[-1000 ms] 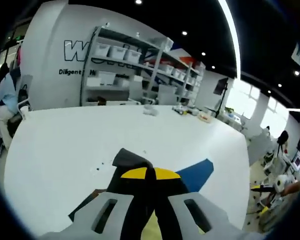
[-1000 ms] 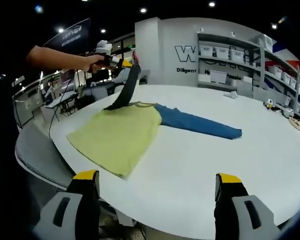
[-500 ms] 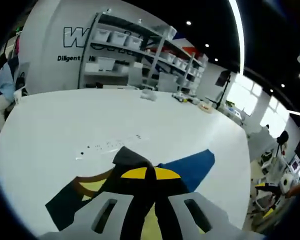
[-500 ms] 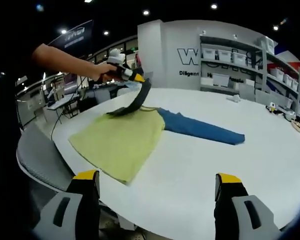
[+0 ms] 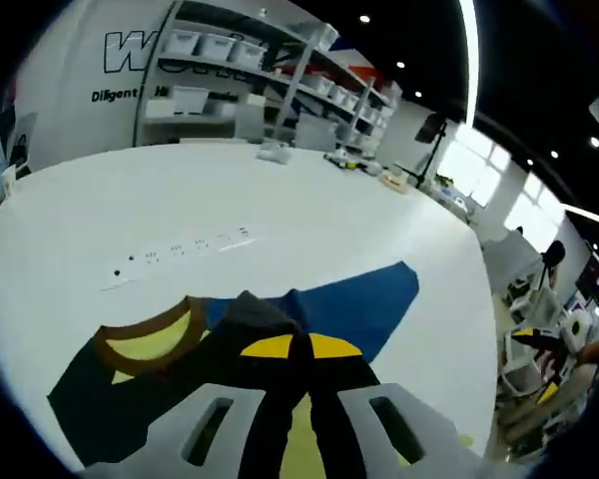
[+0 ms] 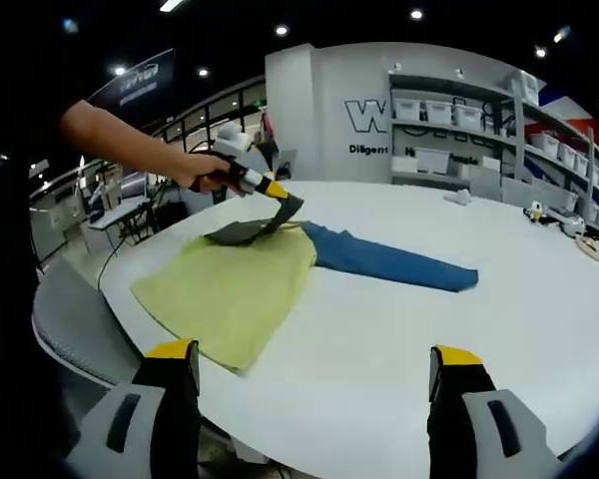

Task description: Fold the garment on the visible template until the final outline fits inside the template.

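— Where is the garment point(image 6: 235, 284)?

— In the right gripper view we see it left of centre on the white table point(image 6: 459, 339): a yellow-green body, a blue sleeve point(image 6: 389, 261) running toward the right of the frame, and a dark sleeve point(image 6: 242, 232) at the upper left of the cloth. We cannot make out a template outline on the table from either view.

— And the tools?

— Our left tool point(image 6: 277, 190) shows in the upper left of the right gripper view, held in a hand point(image 6: 212, 172), its yellow tips pinched on the dark sleeve. In the left gripper view the jaws meet at bottom centre with dark cloth between them. Our right tool point(image 6: 314, 374) stands wide open at the bottom of its own view, holding nothing, well apart from the garment.

— Which step is this?

— We judge it an early fold: the dark sleeve is being laid in over the yellow body, low over the cloth near the brown-edged collar point(image 5: 145, 334). Next we would need to set it flat and let go, then take the blue sleeve.

— Any writing?

— On the far wall, a large "W" and, below it, small letters starting "Diligent", the rest hidden by shelves point(image 6: 469, 135).
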{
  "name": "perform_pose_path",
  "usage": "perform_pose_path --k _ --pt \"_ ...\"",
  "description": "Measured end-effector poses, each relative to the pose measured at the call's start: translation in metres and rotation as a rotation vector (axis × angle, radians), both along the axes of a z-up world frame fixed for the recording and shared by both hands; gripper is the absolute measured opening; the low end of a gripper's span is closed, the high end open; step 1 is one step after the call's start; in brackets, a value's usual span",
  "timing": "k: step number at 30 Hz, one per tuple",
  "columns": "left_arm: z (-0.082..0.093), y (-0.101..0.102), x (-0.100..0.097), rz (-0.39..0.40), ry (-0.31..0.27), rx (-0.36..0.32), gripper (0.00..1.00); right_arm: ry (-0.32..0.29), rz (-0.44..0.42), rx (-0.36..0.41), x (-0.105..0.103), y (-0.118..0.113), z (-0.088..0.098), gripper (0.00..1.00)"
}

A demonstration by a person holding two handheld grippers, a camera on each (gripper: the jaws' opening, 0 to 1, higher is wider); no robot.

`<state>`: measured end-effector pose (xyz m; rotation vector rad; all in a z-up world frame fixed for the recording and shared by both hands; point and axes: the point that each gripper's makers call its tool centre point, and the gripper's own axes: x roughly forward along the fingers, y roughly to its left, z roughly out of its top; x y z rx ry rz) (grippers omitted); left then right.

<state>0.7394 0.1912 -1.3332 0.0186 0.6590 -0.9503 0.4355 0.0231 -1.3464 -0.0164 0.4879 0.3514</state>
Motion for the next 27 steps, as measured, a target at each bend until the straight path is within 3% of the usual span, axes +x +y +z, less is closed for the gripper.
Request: perform_pose_path --k 3,6,13,19,22,27 --pt "0.003 0.001 0.001 -0.022 -0.056 0.010 0.07 0.000 0.004 0.002 0.004 -0.002 0.000 0.94" --pt "0.004 0.008 0.004 -0.009 -0.045 0.010 0.13 -0.001 0.001 0.008 0.009 -0.002 -0.001 0.94" --pt "0.001 0.030 0.011 0.022 -0.027 0.019 0.16 0.002 0.022 0.000 0.021 0.000 -0.002 0.94" --pt "-0.032 0.034 0.005 0.036 0.039 0.080 0.21 -0.001 0.028 -0.002 0.025 0.000 0.001 0.93" --pt "-0.048 0.023 -0.005 -0.007 0.028 0.110 0.23 0.003 0.028 -0.003 0.021 -0.001 0.002 0.93" --pt "-0.061 0.011 -0.009 -0.022 0.028 0.126 0.28 0.016 0.017 -0.012 0.013 -0.010 -0.001 0.92"
